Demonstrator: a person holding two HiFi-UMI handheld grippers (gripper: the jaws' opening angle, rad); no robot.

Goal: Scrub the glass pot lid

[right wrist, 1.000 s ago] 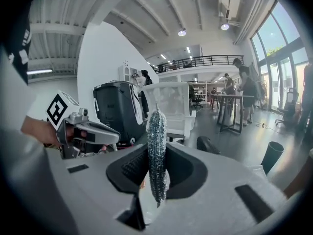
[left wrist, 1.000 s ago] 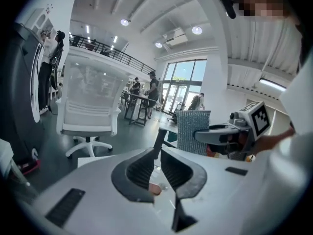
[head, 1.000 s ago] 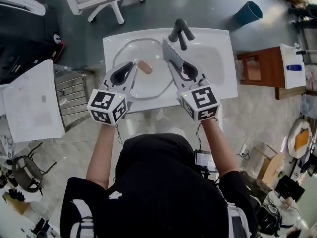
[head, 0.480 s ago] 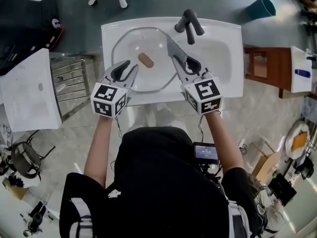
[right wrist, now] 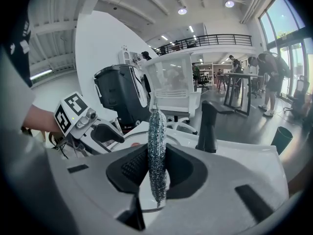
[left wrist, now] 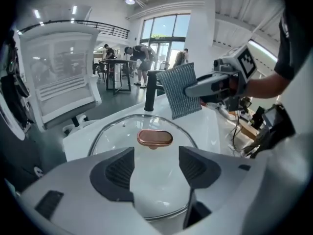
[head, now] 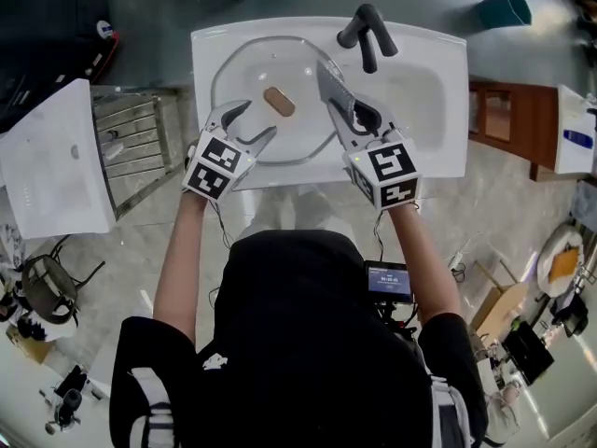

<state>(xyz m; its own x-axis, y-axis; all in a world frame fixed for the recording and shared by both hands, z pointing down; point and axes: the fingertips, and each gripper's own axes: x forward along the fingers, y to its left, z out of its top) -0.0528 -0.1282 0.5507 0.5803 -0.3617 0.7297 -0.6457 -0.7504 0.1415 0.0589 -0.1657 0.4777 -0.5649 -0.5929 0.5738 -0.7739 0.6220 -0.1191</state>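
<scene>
The glass pot lid (head: pixel 247 68) lies in the white sink (head: pixel 424 91), its copper knob (head: pixel 278 102) facing up. My left gripper (head: pixel 254 119) hovers at the lid's near edge with its jaws opening. In the left gripper view the lid (left wrist: pixel 146 126) and knob (left wrist: pixel 154 138) show through the gap of the left gripper (left wrist: pixel 156 166), and neither pad touches the glass. My right gripper (head: pixel 347 115) is shut on a grey mesh scrub pad (head: pixel 331 84), held just right of the knob. The pad (right wrist: pixel 157 151) stands upright, pinched in the right gripper (right wrist: pixel 157 169).
A black faucet (head: pixel 366 31) rises at the sink's back rim, close to the scrub pad. A metal rack (head: pixel 140 147) and a white panel (head: pixel 51 157) stand left of the sink, a wooden table (head: pixel 504 119) to the right. A teal bin (head: pixel 504 7) sits on the floor.
My left gripper's jaws have gone from shut to spread apart, and the gripper has turned a little. The right gripper still holds the scrub pad over the lid.
</scene>
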